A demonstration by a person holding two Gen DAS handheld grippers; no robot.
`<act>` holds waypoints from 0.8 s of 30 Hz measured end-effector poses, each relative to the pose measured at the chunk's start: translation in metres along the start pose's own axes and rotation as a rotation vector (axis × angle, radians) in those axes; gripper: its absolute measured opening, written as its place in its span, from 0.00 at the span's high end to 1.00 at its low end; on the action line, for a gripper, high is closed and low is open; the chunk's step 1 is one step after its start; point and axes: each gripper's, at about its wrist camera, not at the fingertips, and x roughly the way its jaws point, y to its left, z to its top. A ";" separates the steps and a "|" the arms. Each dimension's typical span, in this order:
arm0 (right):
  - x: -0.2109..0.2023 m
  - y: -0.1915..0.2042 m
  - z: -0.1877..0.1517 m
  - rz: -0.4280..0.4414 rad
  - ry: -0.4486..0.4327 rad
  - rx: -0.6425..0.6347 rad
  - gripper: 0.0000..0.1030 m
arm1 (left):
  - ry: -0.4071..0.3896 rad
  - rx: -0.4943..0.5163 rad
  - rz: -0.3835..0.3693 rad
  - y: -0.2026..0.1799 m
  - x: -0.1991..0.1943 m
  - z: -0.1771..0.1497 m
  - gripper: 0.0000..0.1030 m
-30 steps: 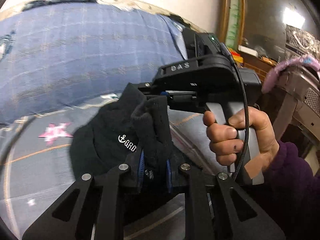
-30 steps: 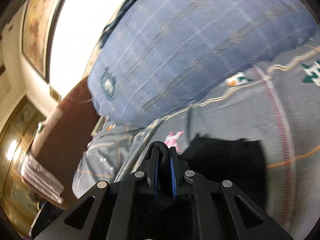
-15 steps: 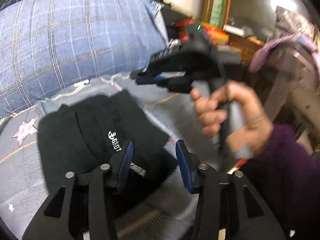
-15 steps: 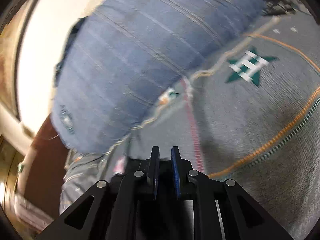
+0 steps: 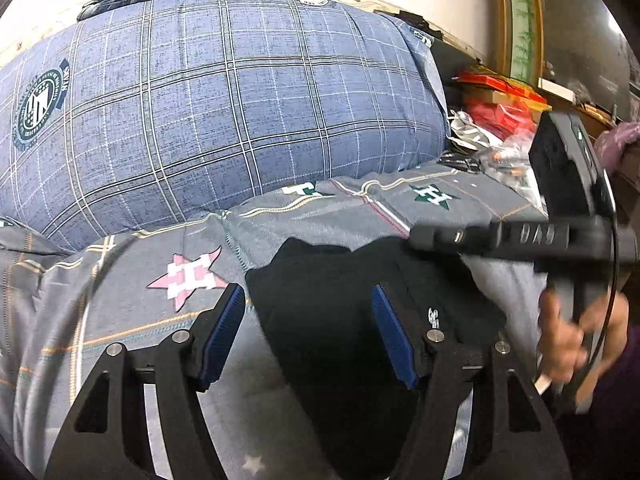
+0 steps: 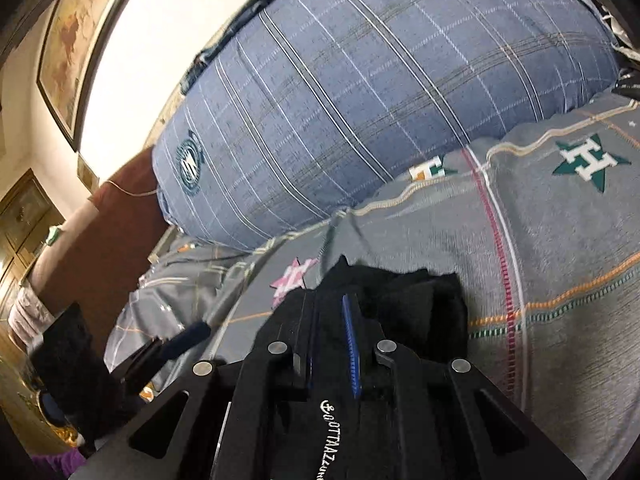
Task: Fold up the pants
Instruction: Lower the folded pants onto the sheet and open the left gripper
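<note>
- Left claw point(image 5: 308, 332): jaws opening, blue pads spread wide. Nothing pinched; the pants point(image 5: 340, 312) lie below and between the fingers, pads not pressing them.
- Right claw point(image 6: 332, 344): jaws nearly together, blue pads close. Black cloth sits around the fingers; cannot tell whether a fold is pinched.
- Pants: black, bunched into a rough folded heap on the grey bedspread point(image 5: 120, 320), white lettering showing near the right claw's base.
- Beyond both claws: big blue checked pillow point(image 5: 224, 92) resting on the bedspread.
- Right of the left claw: a hand point(image 5: 576, 336) gripping the other claw's handle, blurred.
</note>
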 end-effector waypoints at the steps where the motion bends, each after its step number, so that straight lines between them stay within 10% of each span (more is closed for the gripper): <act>1: 0.005 0.000 -0.001 -0.019 0.012 -0.009 0.86 | 0.001 0.017 0.006 -0.006 0.007 0.002 0.37; 7: 0.032 -0.013 -0.005 -0.082 0.067 0.019 0.89 | 0.183 -0.002 0.102 -0.003 0.052 -0.006 0.36; 24: 0.070 -0.053 0.000 -0.041 0.125 0.194 0.92 | 0.209 0.005 0.218 -0.007 0.076 -0.006 0.17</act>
